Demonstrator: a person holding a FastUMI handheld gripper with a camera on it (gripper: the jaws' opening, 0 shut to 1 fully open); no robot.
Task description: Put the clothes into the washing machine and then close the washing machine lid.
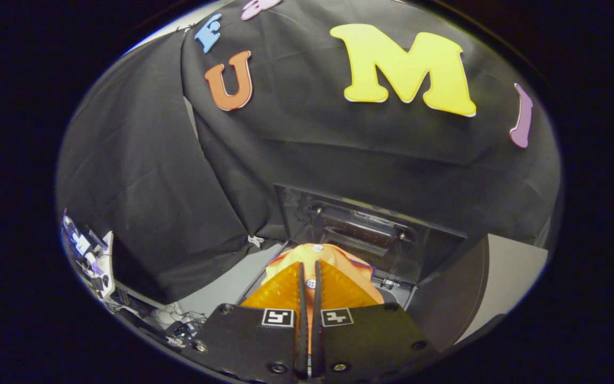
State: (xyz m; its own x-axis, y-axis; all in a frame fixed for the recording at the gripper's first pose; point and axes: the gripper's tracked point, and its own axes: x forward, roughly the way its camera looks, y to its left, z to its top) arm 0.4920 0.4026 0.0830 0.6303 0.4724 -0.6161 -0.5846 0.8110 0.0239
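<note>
Lower centre, nearest: gripper (309, 288), jaws drawn to a narrow slit, amber pads (277, 290) pressed on a fold of orange cloth.
Cloth: shirt (320, 256), orange, white buttons; pinched between both fingers, bunched just ahead of the tips, a dark trim line along its right edge.
Cloth position: held over the front edge of the washer (509, 272), lower right of centre; whether any part touches the machine, cannot tell.
Washer: grey top, opening beyond the shirt.
Lid (371, 234): raised, dark and glossy, standing behind the opening at centre.
Lower left: cluttered bench (91, 256) with cables (171, 320), details too small to tell.
Farthest: black drape, upper frame.
</note>
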